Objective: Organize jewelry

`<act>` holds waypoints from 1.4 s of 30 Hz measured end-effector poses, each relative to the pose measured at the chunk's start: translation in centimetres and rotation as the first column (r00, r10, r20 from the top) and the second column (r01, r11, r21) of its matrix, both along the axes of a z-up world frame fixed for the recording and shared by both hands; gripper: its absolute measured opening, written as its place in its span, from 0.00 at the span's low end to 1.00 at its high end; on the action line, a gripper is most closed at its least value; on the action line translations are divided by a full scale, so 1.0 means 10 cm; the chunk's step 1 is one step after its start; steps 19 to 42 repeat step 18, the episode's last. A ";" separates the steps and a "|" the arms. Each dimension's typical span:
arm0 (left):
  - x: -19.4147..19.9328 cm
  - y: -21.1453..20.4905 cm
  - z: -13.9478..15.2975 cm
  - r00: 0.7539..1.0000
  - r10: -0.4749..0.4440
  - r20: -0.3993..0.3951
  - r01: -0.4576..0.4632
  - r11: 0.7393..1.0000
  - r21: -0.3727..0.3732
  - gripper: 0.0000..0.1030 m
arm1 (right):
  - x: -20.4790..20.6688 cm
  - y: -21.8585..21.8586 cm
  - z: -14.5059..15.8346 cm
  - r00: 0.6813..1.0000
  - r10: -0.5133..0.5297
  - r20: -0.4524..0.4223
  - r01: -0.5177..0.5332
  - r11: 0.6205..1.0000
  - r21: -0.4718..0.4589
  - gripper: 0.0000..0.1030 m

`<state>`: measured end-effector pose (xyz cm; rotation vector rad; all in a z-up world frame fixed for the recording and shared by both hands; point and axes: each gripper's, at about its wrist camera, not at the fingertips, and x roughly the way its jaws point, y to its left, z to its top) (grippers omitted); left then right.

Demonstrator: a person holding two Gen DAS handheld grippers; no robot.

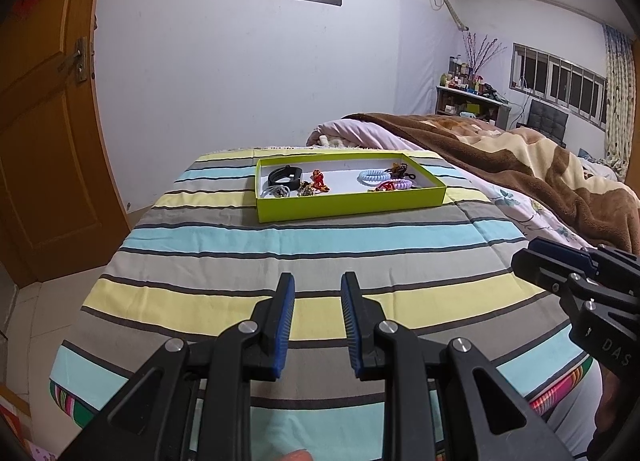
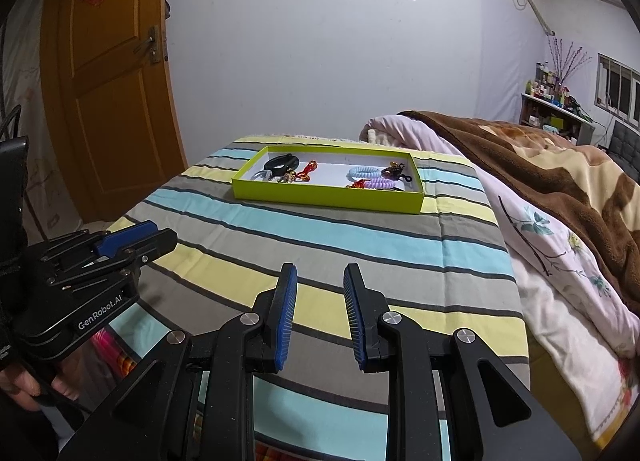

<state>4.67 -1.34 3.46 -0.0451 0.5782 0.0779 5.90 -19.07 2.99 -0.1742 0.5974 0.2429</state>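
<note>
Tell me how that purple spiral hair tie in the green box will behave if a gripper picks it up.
The purple spiral hair tie looks like coiled plastic, so probably light and springy, squashing under pressure. Its glossy coils may slip. It touches the red knotted charm, which might snag and come along.

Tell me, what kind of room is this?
Most likely a bedroom in a home. A bed with a striped cover fills the view, a brown blanket is rumpled on it, and a wooden door stands at the left. A green tray of jewelry sits on the bed.
</note>
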 end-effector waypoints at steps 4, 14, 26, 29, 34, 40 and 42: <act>0.01 -0.01 -0.02 1.000 0.010 -0.009 -0.010 1.000 0.010 0.24 | -0.01 0.01 0.00 1.000 0.003 -0.003 -0.003 1.000 -0.002 0.24; 0.02 0.01 -0.05 1.000 0.010 -0.021 -0.010 1.000 -0.006 0.24 | -0.01 0.01 0.00 1.000 0.002 -0.003 -0.002 1.000 -0.002 0.24; 0.01 0.01 -0.05 1.000 0.004 -0.021 -0.004 1.000 -0.015 0.24 | -0.01 0.01 -0.01 1.000 0.002 -0.002 -0.002 1.000 -0.003 0.24; 0.01 0.01 -0.05 1.000 0.004 -0.021 -0.004 1.000 -0.015 0.24 | -0.01 0.01 -0.01 1.000 0.002 -0.002 -0.002 1.000 -0.003 0.24; 0.01 0.01 -0.05 1.000 0.004 -0.021 -0.004 1.000 -0.015 0.24 | -0.01 0.01 -0.01 1.000 0.002 -0.002 -0.002 1.000 -0.003 0.24; 0.01 0.01 -0.05 1.000 0.004 -0.021 -0.004 1.000 -0.015 0.24 | -0.01 0.01 -0.01 1.000 0.002 -0.002 -0.002 1.000 -0.003 0.24; 0.01 0.01 -0.05 1.000 0.004 -0.021 -0.004 1.000 -0.015 0.24 | -0.01 0.01 -0.01 1.000 0.002 -0.002 -0.002 1.000 -0.003 0.24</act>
